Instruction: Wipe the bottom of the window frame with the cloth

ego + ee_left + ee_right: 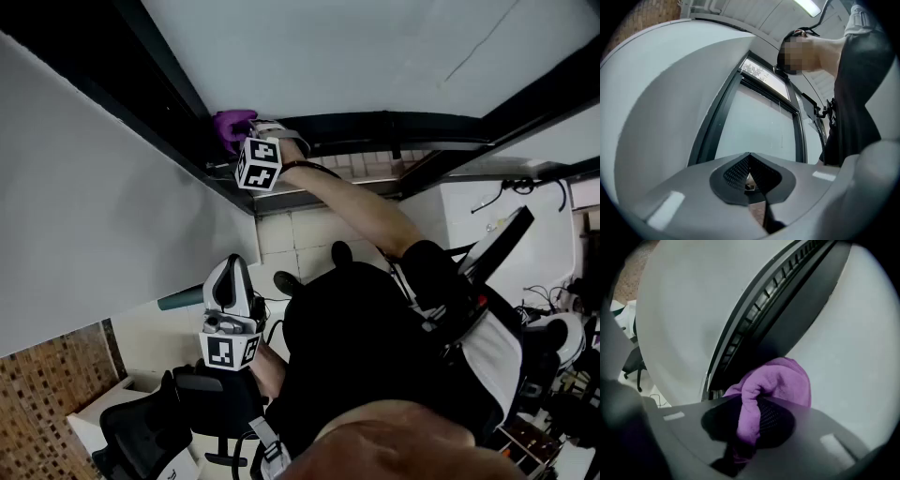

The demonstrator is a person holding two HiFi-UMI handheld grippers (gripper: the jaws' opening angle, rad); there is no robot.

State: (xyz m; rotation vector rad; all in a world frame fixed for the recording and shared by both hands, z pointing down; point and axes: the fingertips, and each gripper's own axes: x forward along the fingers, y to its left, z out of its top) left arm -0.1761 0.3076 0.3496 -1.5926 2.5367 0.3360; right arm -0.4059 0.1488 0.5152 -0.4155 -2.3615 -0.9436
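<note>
A: Currently, where is the cloth (774, 383)?

B: Bunched at the dark window frame (787, 319), in the corner where two rails meet. It appears to touch the rail, but the exact touch point is hidden.

A: Holding method?

B: The right gripper (750, 420) is clamped on a fold. The bulk protrudes past the jaws so that fabric, not plastic, meets the rail.

A: And the left gripper (750, 174)?

B: Jaws together, nothing between them. It is held low near the torso, well apart from the frame, probably to keep the wiping path unobstructed.
</note>
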